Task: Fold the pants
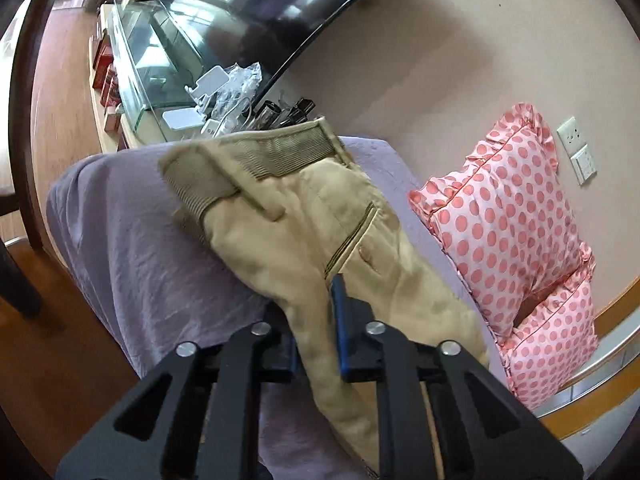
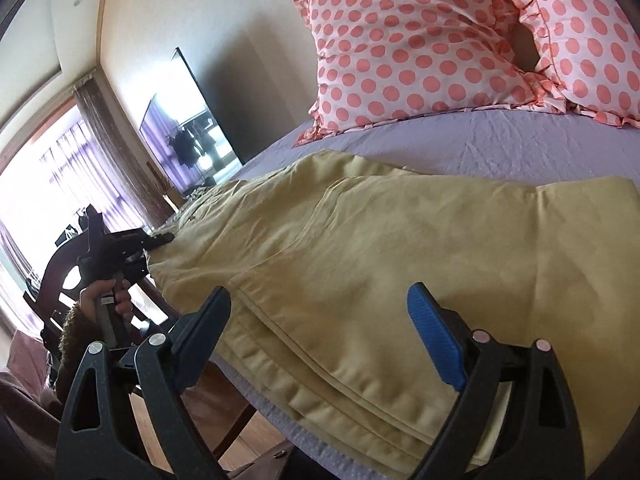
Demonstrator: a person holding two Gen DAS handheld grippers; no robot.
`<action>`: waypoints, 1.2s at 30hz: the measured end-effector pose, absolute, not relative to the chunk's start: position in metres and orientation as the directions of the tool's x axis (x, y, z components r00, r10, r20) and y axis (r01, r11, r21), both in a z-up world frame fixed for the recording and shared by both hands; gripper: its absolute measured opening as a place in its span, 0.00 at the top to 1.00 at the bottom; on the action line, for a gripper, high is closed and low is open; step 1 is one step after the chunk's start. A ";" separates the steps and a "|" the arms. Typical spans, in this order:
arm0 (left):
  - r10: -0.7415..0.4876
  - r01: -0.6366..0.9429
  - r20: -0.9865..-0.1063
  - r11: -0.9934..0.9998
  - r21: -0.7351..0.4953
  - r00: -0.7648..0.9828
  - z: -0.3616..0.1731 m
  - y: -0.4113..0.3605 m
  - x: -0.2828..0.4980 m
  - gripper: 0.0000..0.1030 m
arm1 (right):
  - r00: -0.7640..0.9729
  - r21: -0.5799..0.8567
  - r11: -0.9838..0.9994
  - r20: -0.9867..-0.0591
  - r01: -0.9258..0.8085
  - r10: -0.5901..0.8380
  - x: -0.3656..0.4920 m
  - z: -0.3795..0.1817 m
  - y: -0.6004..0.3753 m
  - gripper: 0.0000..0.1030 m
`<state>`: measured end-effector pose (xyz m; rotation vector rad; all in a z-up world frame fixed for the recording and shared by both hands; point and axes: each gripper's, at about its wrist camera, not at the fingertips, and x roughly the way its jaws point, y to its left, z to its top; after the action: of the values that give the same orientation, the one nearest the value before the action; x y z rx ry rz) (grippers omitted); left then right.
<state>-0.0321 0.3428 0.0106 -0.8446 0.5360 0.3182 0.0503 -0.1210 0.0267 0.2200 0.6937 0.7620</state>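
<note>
Beige pants (image 1: 304, 220) lie on a bed with a lavender sheet (image 1: 132, 248). In the left wrist view the ribbed waistband (image 1: 256, 156) is at the far end and a back pocket shows. My left gripper (image 1: 316, 320) is shut on a fold of the pants near the seat and lifts it a little. In the right wrist view the pants (image 2: 360, 264) lie spread across the sheet (image 2: 500, 144), legs layered near the bed's edge. My right gripper (image 2: 320, 332) is open, its fingers on either side of the leg fabric. The left gripper (image 2: 156, 240) shows at the left, pinching the pants.
Two pink polka-dot pillows (image 2: 408, 40) lean against the wall at the head of the bed; they also show in the left wrist view (image 1: 508, 224). A TV (image 2: 188, 136) hangs on the wall. A glass tank (image 1: 148, 60) and clutter sit on a cabinet past the bed.
</note>
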 end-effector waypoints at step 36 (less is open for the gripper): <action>-0.385 0.331 -0.589 0.921 -0.204 0.710 0.077 0.049 0.042 0.36 | 0.627 0.636 0.756 -0.530 -0.151 0.571 0.105 -0.004 -0.299 0.51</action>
<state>0.0415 0.0490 0.0767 -0.0858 0.6725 -0.3977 0.1052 -0.2989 -0.0041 0.5848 0.7922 0.4423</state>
